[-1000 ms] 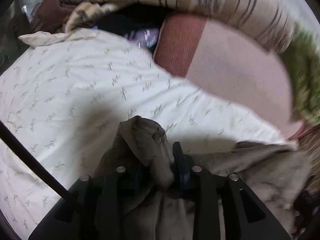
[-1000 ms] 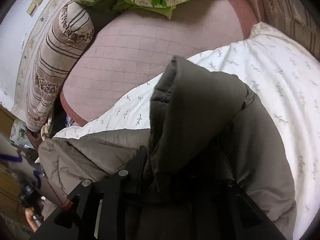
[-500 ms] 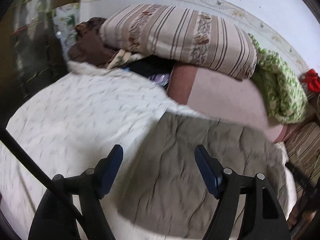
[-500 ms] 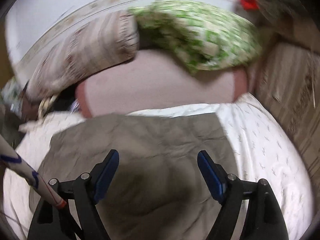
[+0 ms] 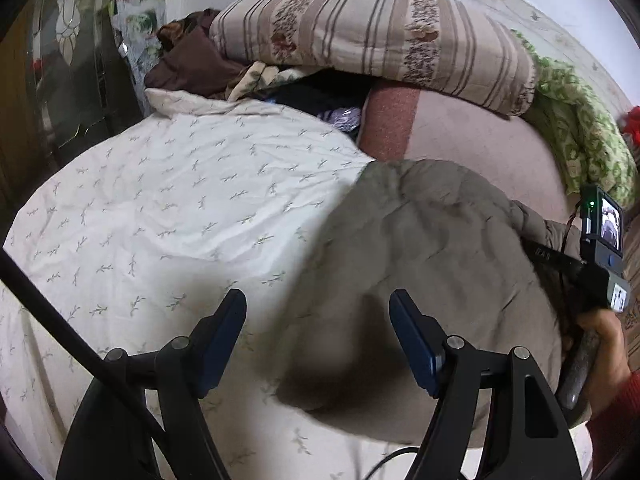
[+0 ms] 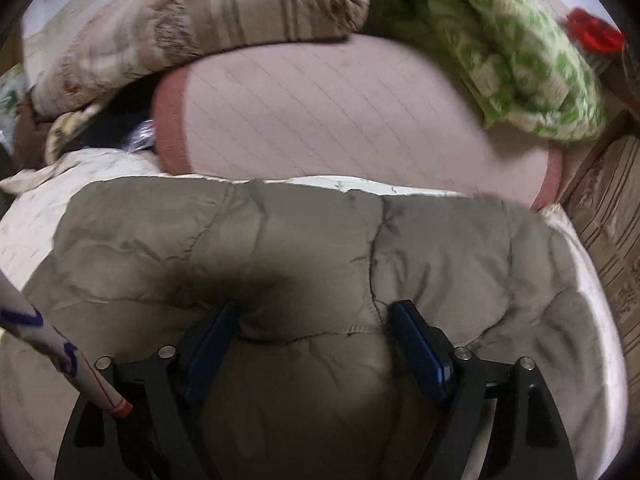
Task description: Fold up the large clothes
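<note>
**Grey-brown padded garment lying folded on a bed, both claws spread wide**

A quilted, grey-brown padded garment (image 6: 304, 248) lies in a flat, roughly rectangular fold on a white bedsheet (image 5: 168, 200) printed with small green sprigs. It sits toward the right side of the bed, its far edge close to a pink blanket (image 6: 340, 112).

The left claw (image 5: 318, 334) hovers above the garment's left edge with its blue-padded fingers spread wide, gripping nothing. Part sheet, part garment shows between them.

The right claw (image 6: 316, 338) is also wide apart, its fingertips low against the garment's puffy surface, with a bulge of padding between them, not pinched.

Behind the pink blanket lie a striped beige quilt (image 5: 376, 28) and a green-and-white patterned blanket (image 6: 500, 36). Dark brown clothes (image 5: 192, 64) are heaped at the far left.
</note>
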`<state>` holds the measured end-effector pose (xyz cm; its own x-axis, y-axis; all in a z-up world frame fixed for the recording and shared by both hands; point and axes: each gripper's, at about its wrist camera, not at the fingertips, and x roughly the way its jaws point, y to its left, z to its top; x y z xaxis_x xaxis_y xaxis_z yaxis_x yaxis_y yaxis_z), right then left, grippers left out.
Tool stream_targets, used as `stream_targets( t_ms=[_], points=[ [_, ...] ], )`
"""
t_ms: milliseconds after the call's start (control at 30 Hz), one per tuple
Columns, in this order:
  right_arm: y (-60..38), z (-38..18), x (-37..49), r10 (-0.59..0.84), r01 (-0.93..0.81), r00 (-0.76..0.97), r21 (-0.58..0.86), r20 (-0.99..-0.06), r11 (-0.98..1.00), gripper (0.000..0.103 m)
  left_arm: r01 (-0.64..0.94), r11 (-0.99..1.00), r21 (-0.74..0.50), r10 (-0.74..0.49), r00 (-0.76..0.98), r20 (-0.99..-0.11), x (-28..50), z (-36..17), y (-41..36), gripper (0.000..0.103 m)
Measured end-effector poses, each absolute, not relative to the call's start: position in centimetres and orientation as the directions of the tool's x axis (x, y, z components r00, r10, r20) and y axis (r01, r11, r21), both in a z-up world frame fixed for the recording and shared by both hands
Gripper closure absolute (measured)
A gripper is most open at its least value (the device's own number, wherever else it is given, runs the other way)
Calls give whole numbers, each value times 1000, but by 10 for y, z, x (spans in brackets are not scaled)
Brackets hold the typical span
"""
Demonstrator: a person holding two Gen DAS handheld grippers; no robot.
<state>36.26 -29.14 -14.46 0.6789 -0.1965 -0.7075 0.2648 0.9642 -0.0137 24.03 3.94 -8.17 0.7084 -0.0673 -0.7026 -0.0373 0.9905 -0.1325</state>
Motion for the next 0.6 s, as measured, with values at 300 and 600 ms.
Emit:
stream_targets(
  t_ms=[300,600],
  points=[
    [-298,-139,373,-246,307,634,-53,-733,950,13,-85,980,-178,-73,681,-729,241,-86,55,30],
    [-246,-120,287,-114,180,708,23,-697,983,16,-92,986,-140,-55,613,-788,246,-113,41,30]
  ],
)
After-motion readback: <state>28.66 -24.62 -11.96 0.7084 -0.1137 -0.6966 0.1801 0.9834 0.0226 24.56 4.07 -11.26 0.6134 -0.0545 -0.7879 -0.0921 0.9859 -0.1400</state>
